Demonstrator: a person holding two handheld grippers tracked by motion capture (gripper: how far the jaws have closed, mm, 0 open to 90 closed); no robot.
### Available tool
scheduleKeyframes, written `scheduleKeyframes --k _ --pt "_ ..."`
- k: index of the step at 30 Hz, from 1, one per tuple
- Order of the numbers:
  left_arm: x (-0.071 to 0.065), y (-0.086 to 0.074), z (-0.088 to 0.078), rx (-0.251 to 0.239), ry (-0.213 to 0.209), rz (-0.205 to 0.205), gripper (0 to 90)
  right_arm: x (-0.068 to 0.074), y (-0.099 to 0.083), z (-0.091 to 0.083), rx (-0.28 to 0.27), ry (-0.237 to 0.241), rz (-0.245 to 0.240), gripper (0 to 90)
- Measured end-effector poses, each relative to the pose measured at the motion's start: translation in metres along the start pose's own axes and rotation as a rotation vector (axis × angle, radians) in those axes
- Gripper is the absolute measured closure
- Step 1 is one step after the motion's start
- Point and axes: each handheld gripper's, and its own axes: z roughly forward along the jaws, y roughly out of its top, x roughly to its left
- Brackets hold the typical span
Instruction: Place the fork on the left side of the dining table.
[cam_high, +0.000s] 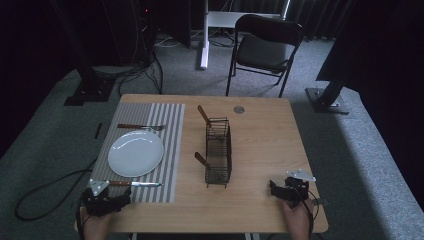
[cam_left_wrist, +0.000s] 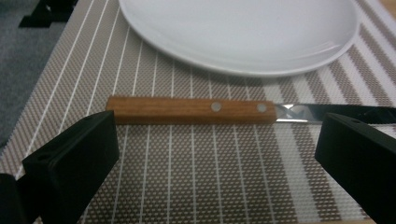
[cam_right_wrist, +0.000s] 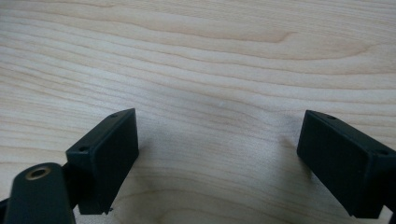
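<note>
Left gripper (cam_high: 111, 197) sits at the table's near-left edge, jaws spread wide, nothing between them; the knife (cam_left_wrist: 233, 111) lies just beyond its tips on the striped placemat (cam_high: 170, 150), wooden handle left, blade right, parallel to the near edge. White plate (cam_high: 135, 153) just past the knife, fork (cam_high: 141, 127) on its far side. Wire basket (cam_high: 218, 152) mid-table holds two wooden-handled utensils. Right gripper (cam_high: 285, 192) near the near-right corner, jaws spread over bare wood (cam_right_wrist: 210, 70), open room around it.
</note>
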Motion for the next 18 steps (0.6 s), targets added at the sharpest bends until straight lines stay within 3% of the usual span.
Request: scheduleKeyframes --k 7,10,13,18 --pt "0.0031 -0.0033 0.0053 0.043 0.030 -0.021 0.0 0.0000 0.0000 0.0000 0.000 0.000 0.000 12.2" --pt "0.0035 -0.0033 0.0075 0.072 0.022 -0.003 0.0 0.0000 0.0000 0.0000 0.000 0.000 0.000 12.2" --pt "-0.0003 -0.0034 0.0084 0.089 0.025 0.046 0.0 0.0000 0.0000 0.0000 0.000 0.000 0.000 12.2" --pt "-0.0007 -0.0036 0.0086 0.088 0.028 0.045 0.0 0.0000 0.0000 0.0000 0.000 0.000 0.000 12.2"
